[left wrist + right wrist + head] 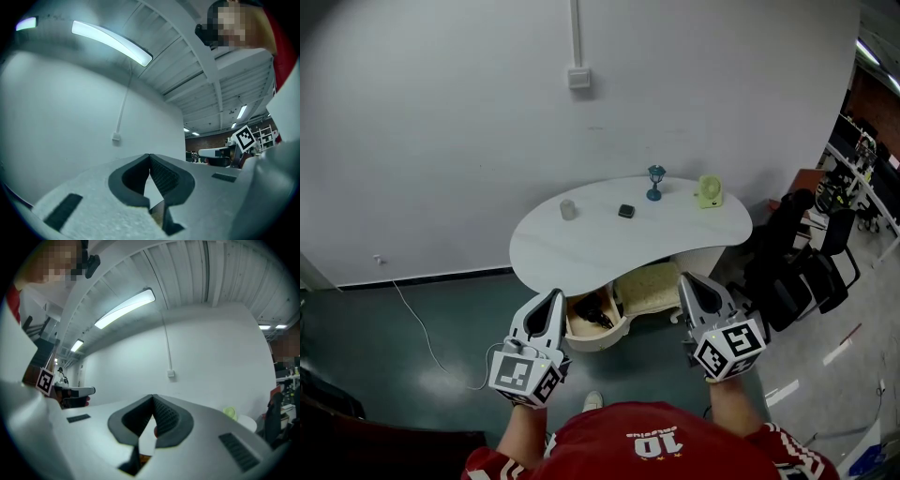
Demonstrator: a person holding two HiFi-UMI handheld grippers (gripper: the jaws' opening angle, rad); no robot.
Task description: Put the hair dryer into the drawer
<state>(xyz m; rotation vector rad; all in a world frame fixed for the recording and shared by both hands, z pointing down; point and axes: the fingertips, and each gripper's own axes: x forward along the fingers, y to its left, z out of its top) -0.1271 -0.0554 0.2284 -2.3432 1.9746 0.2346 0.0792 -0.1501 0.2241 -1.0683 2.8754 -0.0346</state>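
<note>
In the head view a rounded beige drawer [577, 333] stands pulled out under the white kidney-shaped table [581, 244]. A dark object [593, 313], which looks like the hair dryer, lies inside it. My left gripper [555, 295] hovers at the drawer's left side, and my right gripper [686, 278] is off to its right, near the table's front edge. Both point level toward the wall. In the left gripper view the left gripper [149, 155] has its tips together with nothing between them. In the right gripper view the right gripper [153, 396] is likewise shut and empty.
On the table stand a grey cup [568, 209], a small black item [625, 211], a blue goblet-like ornament [655, 182] and a yellow-green item [708, 191]. Black office chairs [797, 267] crowd the right. A white cable [417, 323] trails over the floor at left.
</note>
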